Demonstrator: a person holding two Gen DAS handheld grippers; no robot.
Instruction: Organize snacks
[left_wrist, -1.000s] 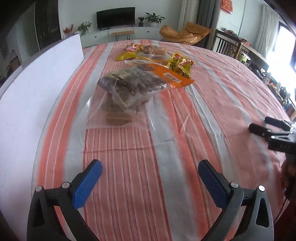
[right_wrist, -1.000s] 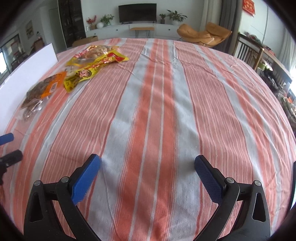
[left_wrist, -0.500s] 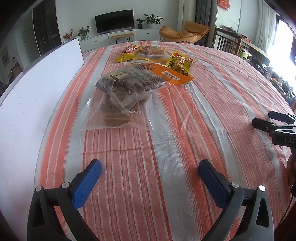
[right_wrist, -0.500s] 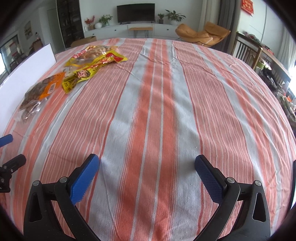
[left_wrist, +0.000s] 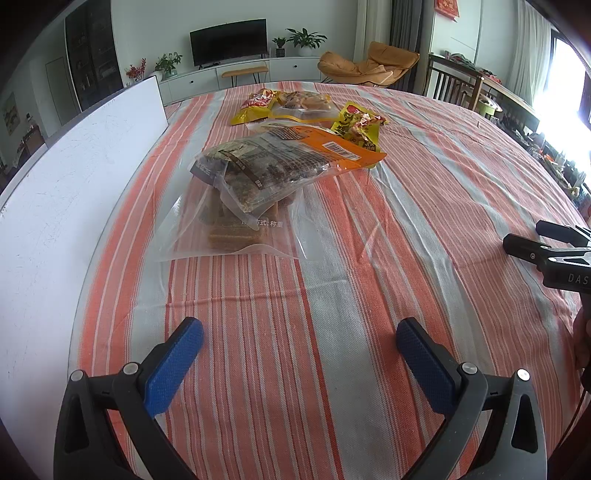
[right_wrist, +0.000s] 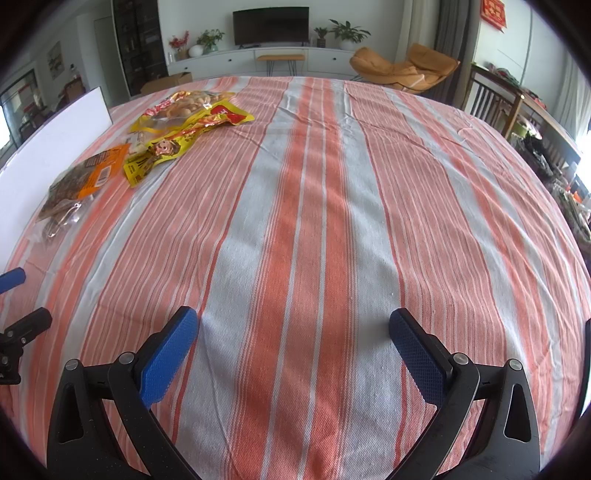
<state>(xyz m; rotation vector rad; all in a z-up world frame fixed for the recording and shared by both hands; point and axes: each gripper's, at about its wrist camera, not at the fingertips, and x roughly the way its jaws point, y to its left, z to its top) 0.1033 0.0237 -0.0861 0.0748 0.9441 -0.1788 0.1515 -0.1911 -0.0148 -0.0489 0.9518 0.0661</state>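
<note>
Near counter's (left_wrist: 424, 206) left edge — orange-labelled barcoded pack (left_wrist: 280, 162) atop clear bag (left_wrist: 229, 229); left claw (left_wrist: 299, 350) and right claw (right_wrist: 293, 345) spread, empty.

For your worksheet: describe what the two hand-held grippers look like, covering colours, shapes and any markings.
Both match. The left gripper and right gripper have black, triangular-cutout plastic arms with silver rivets, ending in flat blue, textured pads. Seen from the left camera, the right gripper's side is black with pale lettering reading "DAS", cut off by the frame edge. No sleeves show.
</note>
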